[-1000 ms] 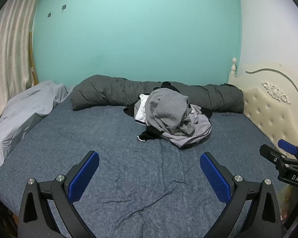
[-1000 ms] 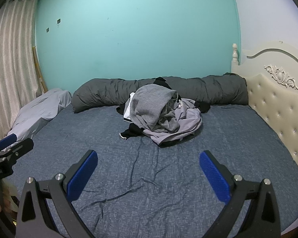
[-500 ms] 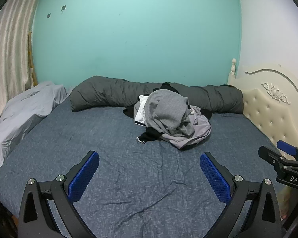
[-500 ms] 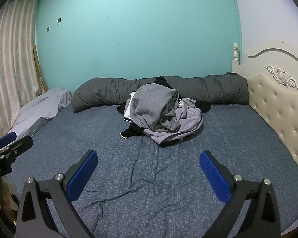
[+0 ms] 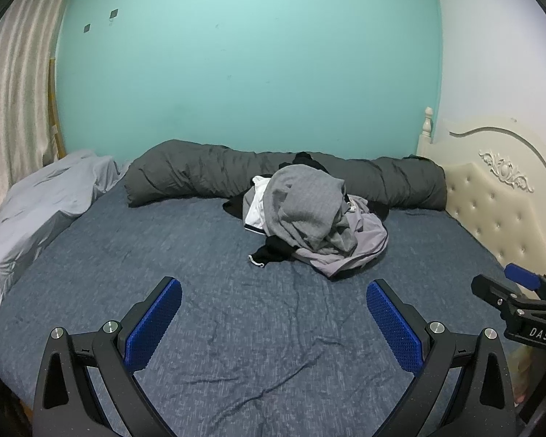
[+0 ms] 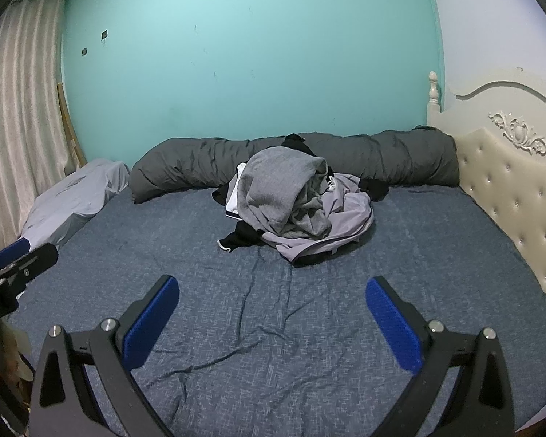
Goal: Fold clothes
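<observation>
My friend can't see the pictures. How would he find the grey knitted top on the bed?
Start at the long dark grey rolled duvet lying along the teal wall. Right in front of its middle, on the blue bedsheet, sits a heap of clothes. The grey knitted top is the piece draped over the heap's peak, ribbed and mid-grey, unlike the smooth pale lilac garment and black pieces beneath.

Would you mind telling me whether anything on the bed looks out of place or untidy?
Yes: a heap of clothes lies crumpled mid-bed against the rolled dark duvet, unfolded, with a black garment trailing out. Nothing looks damaged.
</observation>
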Demonstrator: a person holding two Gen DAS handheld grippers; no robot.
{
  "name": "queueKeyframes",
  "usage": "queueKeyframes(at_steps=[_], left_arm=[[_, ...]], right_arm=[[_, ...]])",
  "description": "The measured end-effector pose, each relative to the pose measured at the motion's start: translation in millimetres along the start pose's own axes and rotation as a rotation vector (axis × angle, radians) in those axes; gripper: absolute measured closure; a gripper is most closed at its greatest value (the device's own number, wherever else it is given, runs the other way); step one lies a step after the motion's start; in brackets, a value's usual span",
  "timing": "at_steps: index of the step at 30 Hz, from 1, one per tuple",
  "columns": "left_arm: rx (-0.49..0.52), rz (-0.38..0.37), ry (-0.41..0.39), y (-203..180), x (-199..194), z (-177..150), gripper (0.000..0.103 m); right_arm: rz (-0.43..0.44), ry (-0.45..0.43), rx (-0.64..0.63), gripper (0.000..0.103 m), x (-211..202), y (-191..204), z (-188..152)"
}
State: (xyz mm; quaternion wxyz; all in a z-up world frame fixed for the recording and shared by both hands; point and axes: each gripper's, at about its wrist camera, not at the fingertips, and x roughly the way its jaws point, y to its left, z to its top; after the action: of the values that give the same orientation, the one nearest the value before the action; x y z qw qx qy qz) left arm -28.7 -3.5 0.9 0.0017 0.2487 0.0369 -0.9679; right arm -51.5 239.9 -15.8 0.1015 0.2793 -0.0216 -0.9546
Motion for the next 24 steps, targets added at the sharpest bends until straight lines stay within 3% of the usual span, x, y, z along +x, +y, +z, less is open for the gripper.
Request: queueKeyframes(at_steps=[9, 24], left_arm=[[-0.043, -0.028, 0.005, 11, 46, 3, 0.0], [-0.107, 0.014, 0.022, 51, 160, -10, 0.0]], right_arm=[[0.031, 0.013, -0.035, 0.0, 45, -1, 8], [0.025, 0.133, -0.076, 0.0, 193, -12, 27]])
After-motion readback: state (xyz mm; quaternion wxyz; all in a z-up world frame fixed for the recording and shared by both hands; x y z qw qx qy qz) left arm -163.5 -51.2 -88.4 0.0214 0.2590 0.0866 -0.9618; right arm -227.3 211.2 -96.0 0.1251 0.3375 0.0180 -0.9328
